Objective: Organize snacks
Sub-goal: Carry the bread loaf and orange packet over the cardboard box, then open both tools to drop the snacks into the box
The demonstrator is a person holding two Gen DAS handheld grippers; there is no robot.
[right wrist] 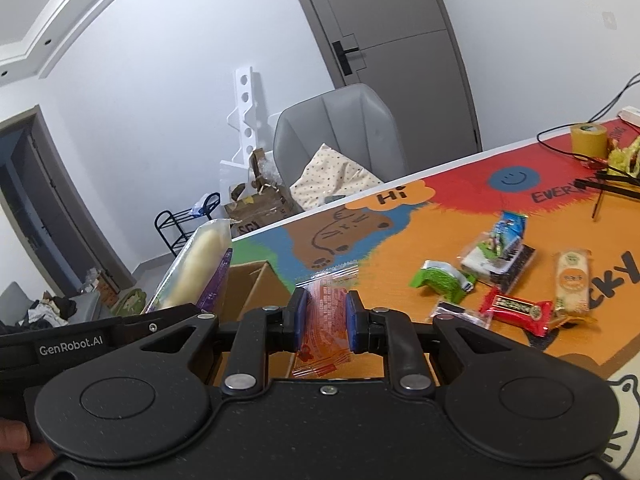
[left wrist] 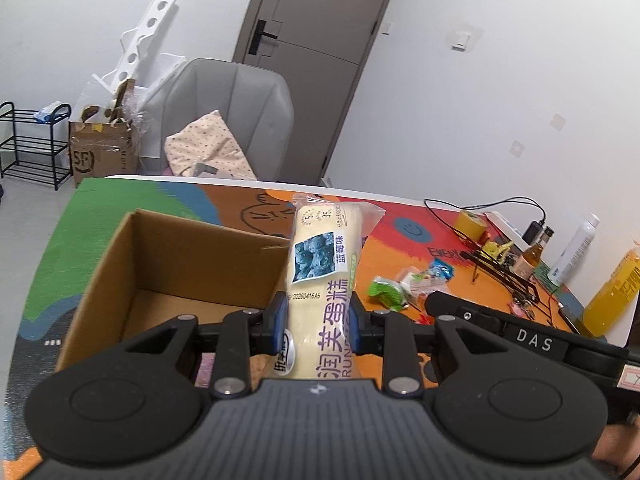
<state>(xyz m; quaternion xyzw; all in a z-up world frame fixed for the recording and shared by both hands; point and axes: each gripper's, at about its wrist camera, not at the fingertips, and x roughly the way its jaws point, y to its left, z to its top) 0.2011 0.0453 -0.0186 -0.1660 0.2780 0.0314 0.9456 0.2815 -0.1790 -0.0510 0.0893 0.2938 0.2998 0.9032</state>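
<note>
My left gripper (left wrist: 318,322) is shut on a long cream cake roll packet (left wrist: 320,264) with a blueberry picture, held above the right wall of an open cardboard box (left wrist: 168,256). The roll also shows in the right wrist view (right wrist: 192,268). My right gripper (right wrist: 323,316) is shut on a clear packet with an orange-red snack (right wrist: 325,312), held over the box's corner (right wrist: 248,292). Loose snacks lie on the table to the right: a green packet (right wrist: 440,280), a red one (right wrist: 516,308), a beige bar (right wrist: 573,280) and a blue-white packet (right wrist: 500,244).
The table has a colourful cartoon mat (right wrist: 400,240). At its far right stand a tape roll (left wrist: 471,224), cables, a black stand (left wrist: 504,272), bottles (left wrist: 572,248) and a yellow bottle (left wrist: 612,292). A grey chair (left wrist: 228,120) with a cushion stands behind the table.
</note>
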